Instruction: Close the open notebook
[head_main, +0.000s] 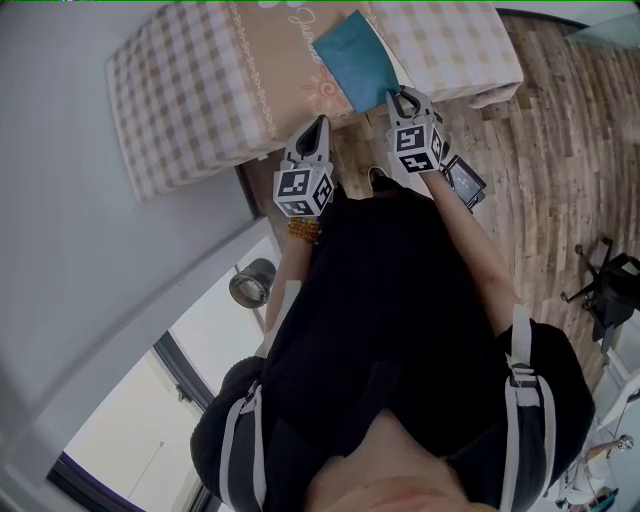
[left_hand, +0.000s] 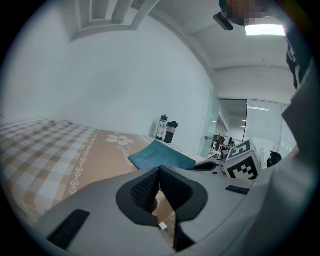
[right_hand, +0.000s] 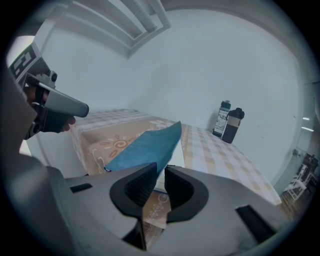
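- A pair of dark bottles (right_hand: 223, 118) stands past the bed's (head_main: 180, 90) far side, against the wall. A dark flat gadget (head_main: 466, 180) lies on the wood floor (head_main: 540, 130) off the bed's near side.
- The notebook (head_main: 355, 58) lies on the bed's tan flowered runner (head_main: 270, 70), close to the bed's near edge.
- The right hand-held gripper (head_main: 403, 93) has its tips at the notebook corner nearest that edge. Its jaws are a narrow slit apart and press on nothing.
- The left hand-held gripper (head_main: 321, 120) hangs over the bed's near edge, apart from the notebook, with its jaws closed together and empty.
- Only the right gripper view shows the teal cover (right_hand: 145, 146) sloping up off white pages (right_hand: 176, 159). The head view shows just a flat teal shape, and the left gripper view shows small print on the cover.
- The notebook's long axis runs along the runner, from the bed's near edge towards its far side, slightly skewed.
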